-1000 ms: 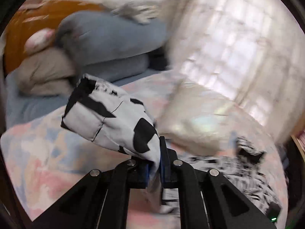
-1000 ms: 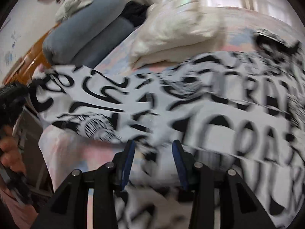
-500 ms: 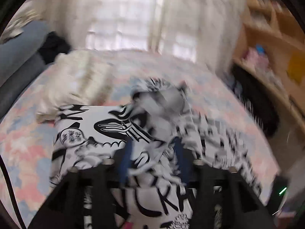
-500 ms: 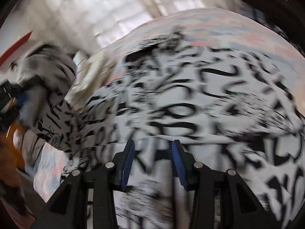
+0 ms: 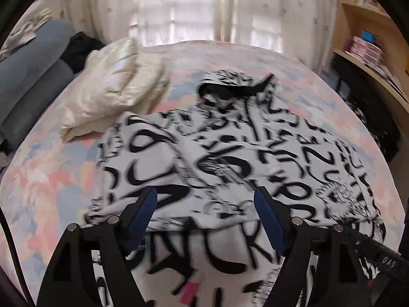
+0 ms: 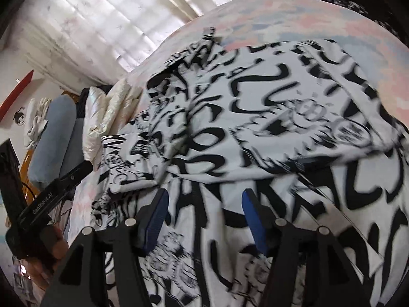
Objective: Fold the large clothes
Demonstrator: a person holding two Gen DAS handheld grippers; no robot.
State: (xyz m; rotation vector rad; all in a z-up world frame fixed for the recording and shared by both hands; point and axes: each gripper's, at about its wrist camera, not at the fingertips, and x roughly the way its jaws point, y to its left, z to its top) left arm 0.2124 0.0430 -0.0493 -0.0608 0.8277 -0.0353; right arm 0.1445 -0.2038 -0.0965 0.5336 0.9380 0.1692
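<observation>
A large white cotton garment printed with black graffiti lettering (image 5: 230, 158) is spread across the bed with the pink-and-blue pastel sheet (image 5: 51, 184), filling the centre and lower part of both frames, one portion folded over the rest. The left hand-held gripper (image 5: 205, 217) is seen with blue pads spread wide, having just been opening; nothing is pinched. The right hand-held gripper (image 6: 204, 217) (jaws likewise just opening) hangs apart above the cloth. A cream satin pillow (image 5: 112, 87) lies at upper left.
</observation>
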